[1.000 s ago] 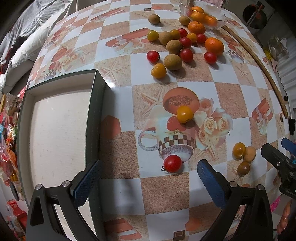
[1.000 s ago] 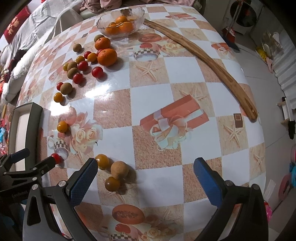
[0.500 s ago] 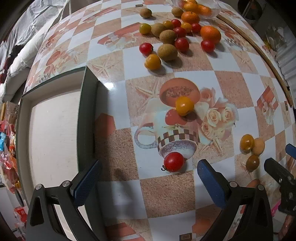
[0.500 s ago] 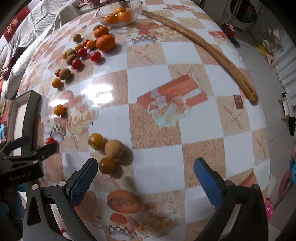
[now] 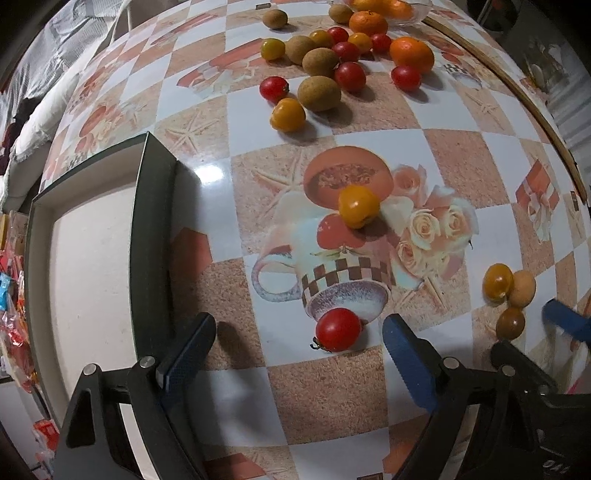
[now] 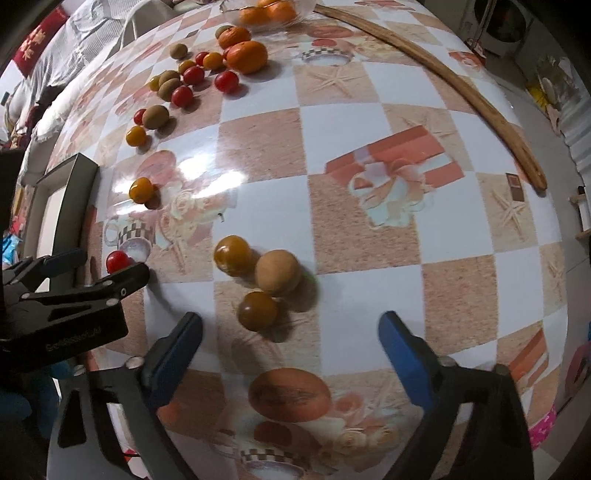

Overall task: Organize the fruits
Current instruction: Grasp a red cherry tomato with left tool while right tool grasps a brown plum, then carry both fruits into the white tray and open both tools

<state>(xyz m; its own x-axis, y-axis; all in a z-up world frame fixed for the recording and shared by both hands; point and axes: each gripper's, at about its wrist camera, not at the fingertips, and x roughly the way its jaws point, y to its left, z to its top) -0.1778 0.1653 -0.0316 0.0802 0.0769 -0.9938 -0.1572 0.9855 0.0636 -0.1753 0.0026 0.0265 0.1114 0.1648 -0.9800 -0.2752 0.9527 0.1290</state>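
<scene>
My left gripper (image 5: 295,343) is open just above the table, with a red cherry tomato (image 5: 338,329) between its fingers, nearer the right one. A yellow tomato (image 5: 358,206) lies farther ahead. My right gripper (image 6: 290,345) is open, with a dark orange tomato (image 6: 257,311) just ahead between its fingers. A tan longan (image 6: 277,272) and a yellow tomato (image 6: 233,255) lie right behind it. The red tomato also shows in the right wrist view (image 6: 118,260), by the left gripper.
A dark-rimmed white tray (image 5: 151,229) lies at the left. Several tomatoes, kiwis (image 5: 318,93) and oranges (image 5: 412,54) are scattered at the far side, near a glass bowl of oranges (image 6: 267,13). A curved wooden stick (image 6: 454,88) lies along the right edge.
Both grippers have moved forward and down toward the table. The red tomato now sits between the left fingers, and the cluster of three fruits is closer to the right fingers.
</scene>
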